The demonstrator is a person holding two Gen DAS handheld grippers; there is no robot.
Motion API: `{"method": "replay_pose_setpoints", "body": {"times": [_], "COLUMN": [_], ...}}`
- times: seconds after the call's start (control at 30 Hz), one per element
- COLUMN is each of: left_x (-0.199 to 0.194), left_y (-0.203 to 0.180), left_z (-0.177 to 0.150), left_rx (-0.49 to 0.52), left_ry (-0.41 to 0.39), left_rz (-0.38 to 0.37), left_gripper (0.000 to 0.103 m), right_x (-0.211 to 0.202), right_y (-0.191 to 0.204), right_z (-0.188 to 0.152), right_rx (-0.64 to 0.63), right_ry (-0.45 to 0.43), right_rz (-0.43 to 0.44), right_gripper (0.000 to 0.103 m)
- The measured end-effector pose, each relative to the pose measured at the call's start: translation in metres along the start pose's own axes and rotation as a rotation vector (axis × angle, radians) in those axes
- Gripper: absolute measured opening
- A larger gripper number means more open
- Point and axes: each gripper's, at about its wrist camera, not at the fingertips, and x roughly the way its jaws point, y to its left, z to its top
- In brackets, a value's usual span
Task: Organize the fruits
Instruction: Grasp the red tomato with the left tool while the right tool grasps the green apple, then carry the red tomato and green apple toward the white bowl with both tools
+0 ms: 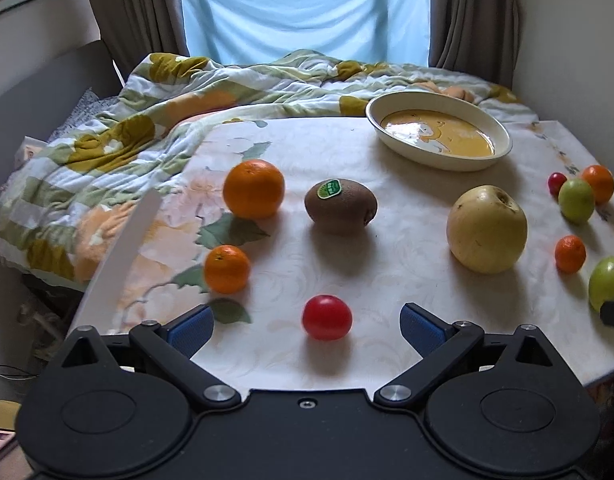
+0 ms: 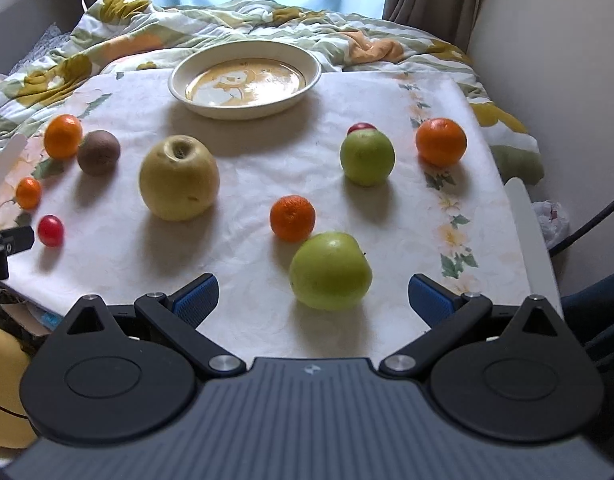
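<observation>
1. Tabletop is carrying loose fruit; bowl is sitting empty at the back.
2. Right claw is gaping, nothing held, facing green apple; round, likely rolling off.
3. Left claw is spread, nothing held, around cherry tomato; hard pinching risks bursting it.

I see loose fruit spread on the cloth: a stickered kiwi lying sideways between an orange and a yellow pear, a cherry tomato nearest, green apples rightward.
</observation>
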Motion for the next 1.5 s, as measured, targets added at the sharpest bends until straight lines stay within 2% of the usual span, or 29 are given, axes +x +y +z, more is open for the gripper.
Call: {"method": "replay_pose_setpoints", "body": {"times": [0.1,0.17,0.23,0.4,0.47,0.5,0.6,0.73,0.83,0.9,0.93,1.2,1.5], "left_x": [0.012,0.020,0.025,0.029,0.031,0.032,0.033,0.033,0.032,0.032,0.031,0.015,-0.014], "left_y": [-0.004,-0.007,-0.009,-0.011,-0.013,-0.013,-0.013,-0.014,-0.015,-0.015,-0.016,-0.019,-0.031], "left_z": [-0.004,-0.006,-0.009,-0.011,-0.010,-0.010,-0.008,-0.008,-0.007,-0.007,-0.006,0.008,0.038], "left_rx": [0.022,0.035,0.039,0.047,0.052,0.053,0.047,0.048,0.045,0.045,0.047,0.040,0.032], "left_ry": [0.004,0.014,0.021,0.014,0.013,0.015,0.020,0.021,0.025,0.028,0.027,0.002,-0.019], "left_rz": [0.004,0.003,-0.004,-0.009,-0.009,-0.018,-0.019,-0.015,-0.013,-0.012,-0.011,-0.014,-0.011], "left_gripper": [0.091,0.078,0.070,0.056,0.042,0.039,0.038,0.037,0.037,0.037,0.037,0.037,0.037], "right_x": [0.012,0.020,0.025,0.033,0.035,0.037,0.040,0.042,0.042,0.044,0.046,0.046,0.023], "right_y": [-0.003,-0.005,-0.006,-0.009,-0.010,-0.011,-0.012,-0.013,-0.014,-0.013,-0.013,-0.015,-0.023], "right_z": [-0.007,-0.010,-0.013,-0.015,-0.015,-0.015,-0.015,-0.013,-0.010,-0.008,-0.006,0.001,0.021], "right_rx": [0.007,0.010,0.015,0.014,0.014,0.014,0.010,0.009,0.012,0.004,-0.003,-0.005,-0.009], "right_ry": [0.000,0.003,-0.003,-0.016,-0.014,-0.012,-0.009,-0.011,-0.017,-0.016,-0.008,0.002,-0.031], "right_rz": [0.001,0.002,0.001,-0.003,-0.006,-0.006,-0.005,0.003,0.008,0.010,0.019,0.049,0.081], "right_gripper": [0.103,0.103,0.103,0.103,0.103,0.103,0.102,0.094,0.091,0.085,0.073,0.072,0.072]}}
